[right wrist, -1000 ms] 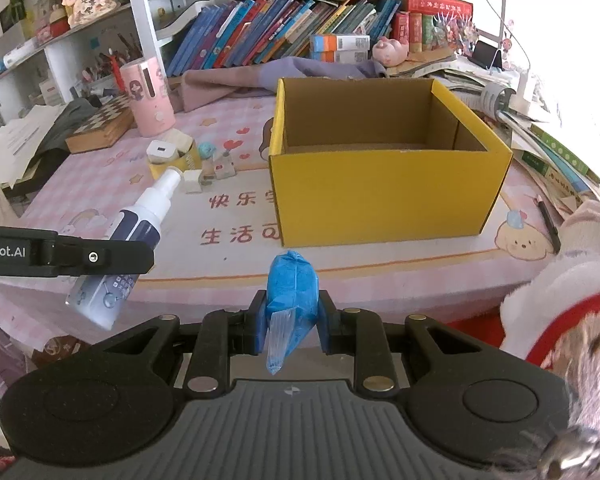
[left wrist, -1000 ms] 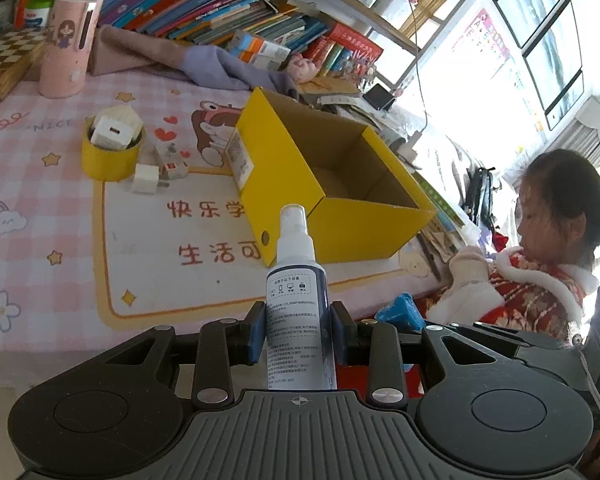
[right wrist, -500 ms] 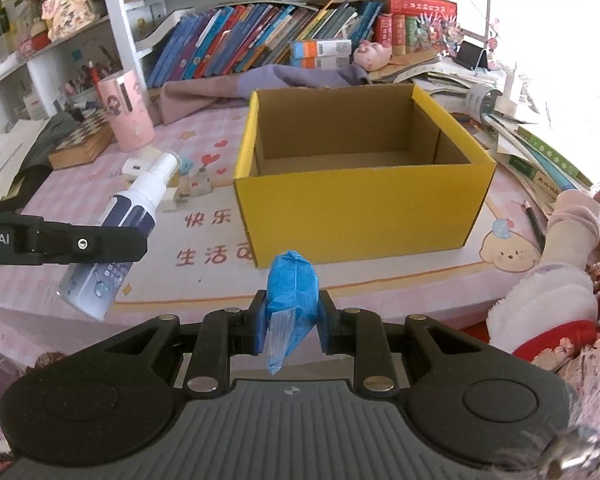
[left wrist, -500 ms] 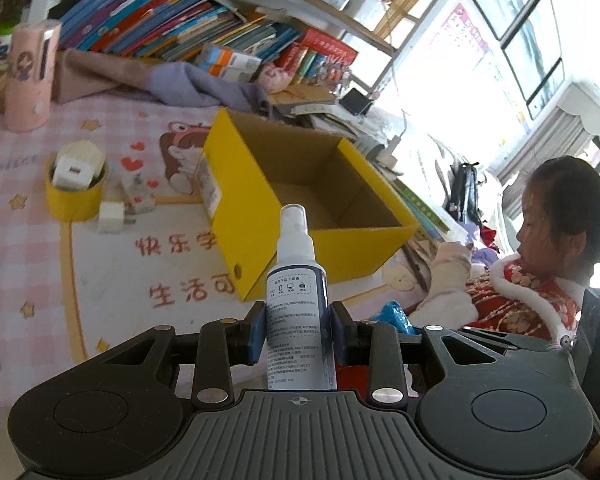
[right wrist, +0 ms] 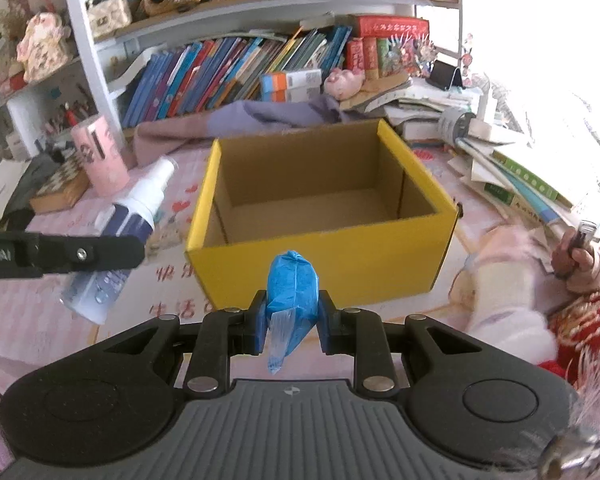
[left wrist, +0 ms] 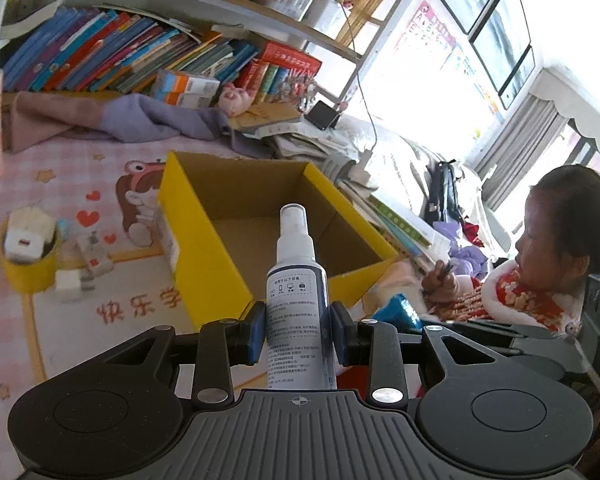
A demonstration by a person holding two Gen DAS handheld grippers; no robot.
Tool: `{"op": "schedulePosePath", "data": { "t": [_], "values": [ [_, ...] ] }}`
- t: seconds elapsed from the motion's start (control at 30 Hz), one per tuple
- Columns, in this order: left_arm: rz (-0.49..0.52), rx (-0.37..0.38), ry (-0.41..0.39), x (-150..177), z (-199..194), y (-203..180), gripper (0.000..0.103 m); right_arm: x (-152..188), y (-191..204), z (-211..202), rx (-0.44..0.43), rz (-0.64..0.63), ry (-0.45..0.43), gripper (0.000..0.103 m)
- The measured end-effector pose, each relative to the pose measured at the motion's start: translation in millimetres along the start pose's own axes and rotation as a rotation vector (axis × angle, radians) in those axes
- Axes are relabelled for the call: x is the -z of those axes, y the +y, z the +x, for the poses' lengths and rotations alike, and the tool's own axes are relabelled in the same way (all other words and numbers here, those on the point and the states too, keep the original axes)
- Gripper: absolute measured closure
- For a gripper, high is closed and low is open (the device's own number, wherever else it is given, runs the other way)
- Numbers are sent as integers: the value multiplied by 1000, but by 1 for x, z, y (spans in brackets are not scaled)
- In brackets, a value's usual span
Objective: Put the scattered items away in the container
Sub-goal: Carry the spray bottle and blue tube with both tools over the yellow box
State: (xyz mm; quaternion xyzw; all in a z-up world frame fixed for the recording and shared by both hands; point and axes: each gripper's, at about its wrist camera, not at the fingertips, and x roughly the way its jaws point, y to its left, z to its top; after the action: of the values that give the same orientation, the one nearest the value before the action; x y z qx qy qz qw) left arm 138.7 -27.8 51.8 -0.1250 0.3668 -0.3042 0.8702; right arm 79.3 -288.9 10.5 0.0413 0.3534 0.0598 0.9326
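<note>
An open yellow cardboard box [left wrist: 204,248] [right wrist: 324,256] stands on the pink table mat; what shows of its inside is bare. My left gripper [left wrist: 298,334] is shut on a white spray bottle [left wrist: 298,304], held upright in front of the box's near left corner; the bottle also shows in the right wrist view [right wrist: 120,240]. My right gripper [right wrist: 292,316] is shut on a blue plastic packet [right wrist: 292,292], held just before the box's front wall. The packet's tip shows in the left wrist view [left wrist: 398,312].
A yellow tape roll holding a white charger [left wrist: 28,248], small white cubes [left wrist: 70,280] and a small toy [left wrist: 94,248] lie left of the box. A pink cup [right wrist: 100,156], chessboard [right wrist: 62,184], purple cloth [right wrist: 260,116] and bookshelf stand behind. A child [left wrist: 560,248] sits at right.
Both grippers have risen and moved toward the box, so its inside shows more from above. The child's hand has lifted with a pen.
</note>
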Motion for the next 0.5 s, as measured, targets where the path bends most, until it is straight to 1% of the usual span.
{"op": "schedulePosePath", "data": {
  "t": [0.13,0.3,0.5],
  "values": [
    [17,10,-3,-14,16,-3,71,-23,-12,5,-9,-2,-26,80],
    [38,1,-20,-34,30,-7,71,-56,-26,22,-12,-38,-71,80],
    [63,-41,-53,-60,47,-11,71,-86,-45,59,-31,-93,-51,80]
  ]
}}
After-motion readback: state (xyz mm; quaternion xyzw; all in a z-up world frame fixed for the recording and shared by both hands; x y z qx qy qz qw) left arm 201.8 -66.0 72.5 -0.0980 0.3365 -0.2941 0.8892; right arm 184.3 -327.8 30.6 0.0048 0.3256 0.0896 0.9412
